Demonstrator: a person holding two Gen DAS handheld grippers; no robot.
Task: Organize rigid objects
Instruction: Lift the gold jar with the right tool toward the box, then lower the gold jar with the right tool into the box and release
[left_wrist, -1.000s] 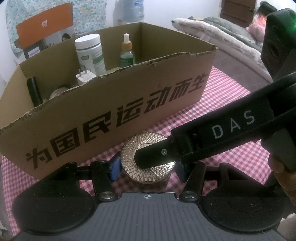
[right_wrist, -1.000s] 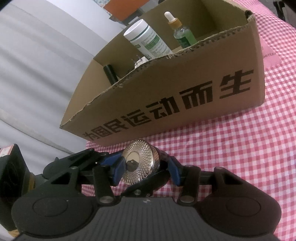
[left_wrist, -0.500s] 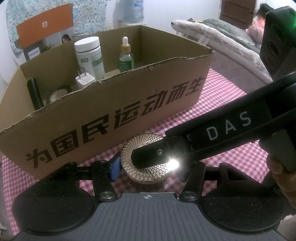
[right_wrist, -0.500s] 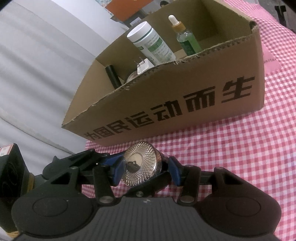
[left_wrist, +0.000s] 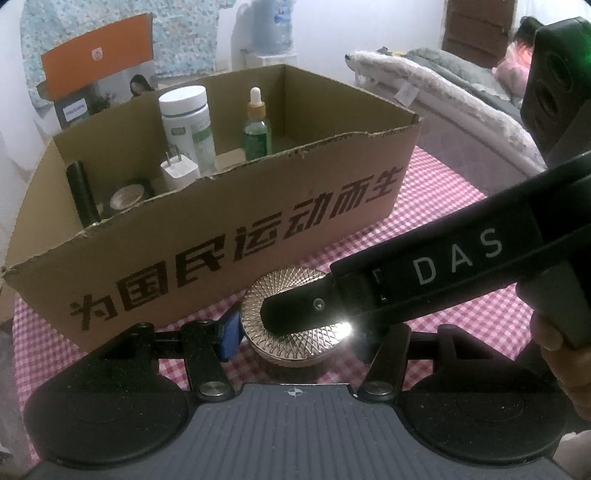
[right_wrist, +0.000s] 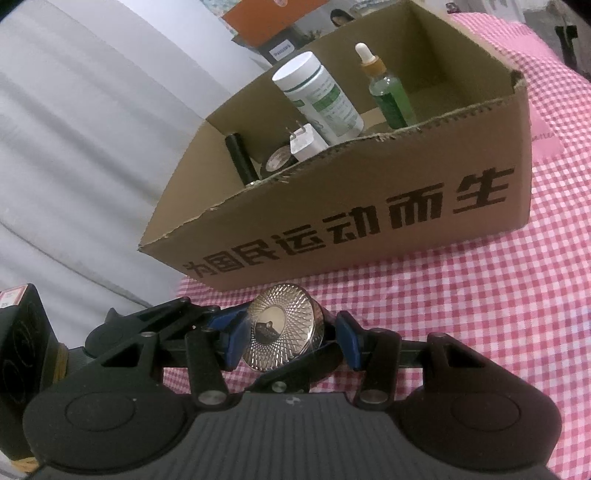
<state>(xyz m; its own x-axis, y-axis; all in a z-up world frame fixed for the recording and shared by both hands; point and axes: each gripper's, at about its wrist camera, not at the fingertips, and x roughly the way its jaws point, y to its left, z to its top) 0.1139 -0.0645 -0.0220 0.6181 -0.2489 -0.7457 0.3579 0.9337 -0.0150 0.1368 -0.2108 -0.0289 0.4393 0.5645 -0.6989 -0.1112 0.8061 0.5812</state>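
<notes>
A round jar with a gold ribbed lid (left_wrist: 291, 295) sits in front of the cardboard box (left_wrist: 258, 229). My left gripper (left_wrist: 299, 343) is shut on the jar's sides with its blue pads. My right gripper (right_wrist: 286, 336) is shut on the rim of the lid (right_wrist: 282, 325), which tilts toward its camera. In the left wrist view the right gripper's black finger (left_wrist: 406, 273) crosses the lid from the right. I cannot tell whether the jar rests on the cloth.
The open box (right_wrist: 369, 206) holds a white bottle (left_wrist: 188, 122), a green dropper bottle (left_wrist: 256, 133), a white plug (left_wrist: 179, 171), a black cylinder (left_wrist: 81, 192) and a tape roll (left_wrist: 127, 194). A pink checked cloth (right_wrist: 461, 314) covers the table. A bed (left_wrist: 443, 88) stands behind.
Both grippers keep their hold on the jar. A bright glint has appeared on the lid, and a little more of the box's inside shows.
</notes>
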